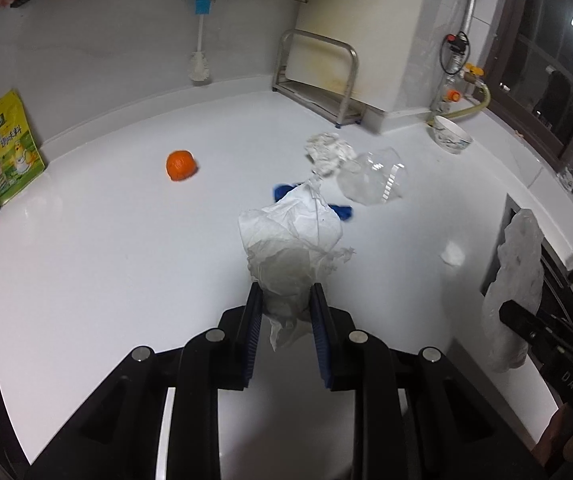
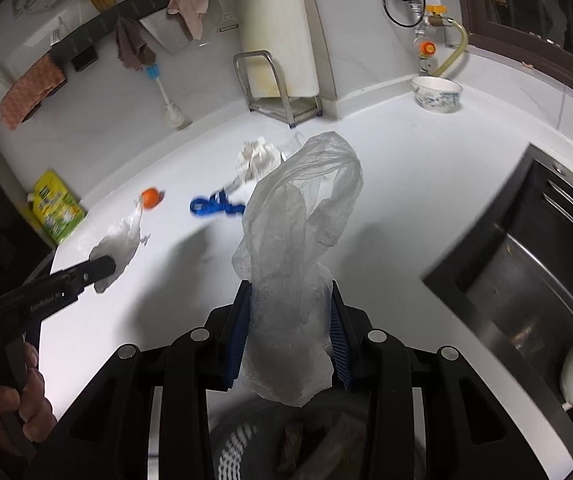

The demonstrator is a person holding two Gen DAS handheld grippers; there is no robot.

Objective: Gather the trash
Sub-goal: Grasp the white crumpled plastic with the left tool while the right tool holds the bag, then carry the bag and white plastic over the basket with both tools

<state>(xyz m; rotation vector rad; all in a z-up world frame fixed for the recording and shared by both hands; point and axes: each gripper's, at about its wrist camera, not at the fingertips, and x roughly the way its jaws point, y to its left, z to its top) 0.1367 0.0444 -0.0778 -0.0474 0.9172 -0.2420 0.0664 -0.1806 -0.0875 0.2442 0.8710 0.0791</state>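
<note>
My left gripper [image 1: 286, 294] is shut on a crumpled white paper tissue [image 1: 292, 236] and holds it above the white counter [image 1: 106, 240]; it also shows in the right wrist view [image 2: 120, 240]. My right gripper [image 2: 290, 292] is shut on a clear plastic bag [image 2: 302, 216], which also shows in the left wrist view [image 1: 516, 280]. On the counter lie an orange peel [image 1: 181, 165], a blue strip [image 2: 214, 205], a crumpled white wad [image 1: 328, 151] and a clear plastic container [image 1: 374, 178].
A yellow-green pouch [image 1: 8, 148] leans at the left wall. A metal rack [image 1: 318, 80] and a brush [image 1: 200, 56] stand at the back. A patterned bowl [image 2: 437, 94] sits near the gas hose. A steel sink [image 2: 534, 264] lies at the right. A grey bin [image 2: 286, 440] is below my right gripper.
</note>
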